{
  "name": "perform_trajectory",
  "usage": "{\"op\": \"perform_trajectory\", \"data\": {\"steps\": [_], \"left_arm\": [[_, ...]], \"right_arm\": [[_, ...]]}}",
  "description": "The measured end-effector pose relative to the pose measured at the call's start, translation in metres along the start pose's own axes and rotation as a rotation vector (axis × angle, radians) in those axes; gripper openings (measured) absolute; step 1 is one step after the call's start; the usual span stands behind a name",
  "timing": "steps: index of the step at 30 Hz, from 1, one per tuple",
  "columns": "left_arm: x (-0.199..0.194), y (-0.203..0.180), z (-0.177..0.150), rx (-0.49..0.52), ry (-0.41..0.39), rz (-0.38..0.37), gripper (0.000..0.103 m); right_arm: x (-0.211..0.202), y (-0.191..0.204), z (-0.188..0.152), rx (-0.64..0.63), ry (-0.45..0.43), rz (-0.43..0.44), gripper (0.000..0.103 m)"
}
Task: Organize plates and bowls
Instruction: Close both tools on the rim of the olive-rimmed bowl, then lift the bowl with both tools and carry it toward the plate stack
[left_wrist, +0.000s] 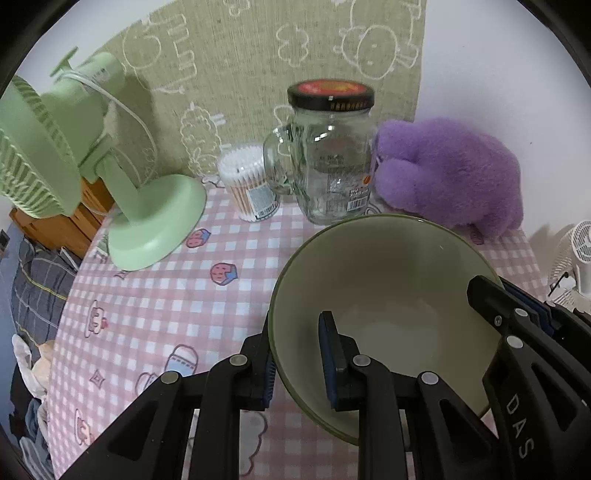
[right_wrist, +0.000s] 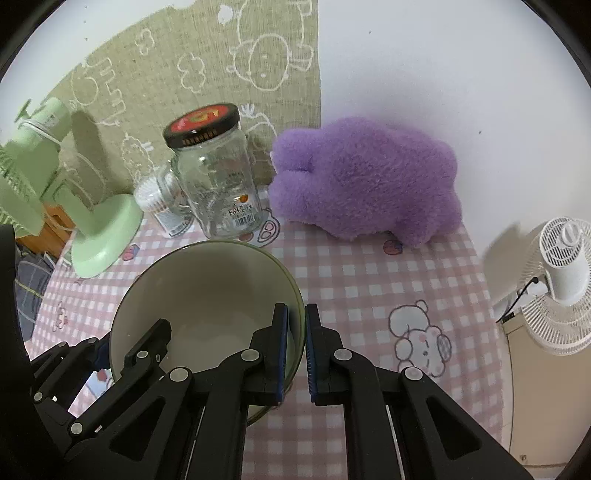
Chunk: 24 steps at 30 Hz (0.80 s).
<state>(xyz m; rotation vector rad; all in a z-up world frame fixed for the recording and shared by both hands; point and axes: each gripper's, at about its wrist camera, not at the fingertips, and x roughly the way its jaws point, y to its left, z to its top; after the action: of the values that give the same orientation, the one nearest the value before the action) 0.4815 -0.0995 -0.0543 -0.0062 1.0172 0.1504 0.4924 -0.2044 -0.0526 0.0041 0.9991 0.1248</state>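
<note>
Both sets of fingers are pinching the same bowl (left_wrist: 384, 306) by its rim, one finger inside and one outside: left gripper (left_wrist: 299, 365) on its left edge, right gripper (right_wrist: 295, 354) on the opposite edge. The bowl's empty, held just above the pink checked tabletop (left_wrist: 166, 295). Behind it are a lidded glass jar (left_wrist: 332, 158), cotton swabs (left_wrist: 247, 181), a green fan (left_wrist: 110, 177) and a purple plush (left_wrist: 450, 173).

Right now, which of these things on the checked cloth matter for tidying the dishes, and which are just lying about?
Part of the job:
- green bowl, its rim clamped on opposite sides by the left claw and right claw

Just lying about:
- glass jar
- cotton swabs
- green fan
- purple plush toy
- white fan
</note>
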Motion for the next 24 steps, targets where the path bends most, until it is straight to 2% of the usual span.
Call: {"op": "perform_trajectory", "data": {"steps": [16, 24], "left_arm": [[-0.081, 0.014, -0.015, -0.014, -0.079, -0.001, 0.019], [-0.121, 0.025, -0.034, -0.021, -0.099, -0.008, 0.019]], "right_arm": [[-0.091, 0.009, -0.010, -0.008, -0.085, 0.005, 0.012], [-0.134, 0.021, -0.029, -0.017, -0.119, 0.000, 0.012]]}}
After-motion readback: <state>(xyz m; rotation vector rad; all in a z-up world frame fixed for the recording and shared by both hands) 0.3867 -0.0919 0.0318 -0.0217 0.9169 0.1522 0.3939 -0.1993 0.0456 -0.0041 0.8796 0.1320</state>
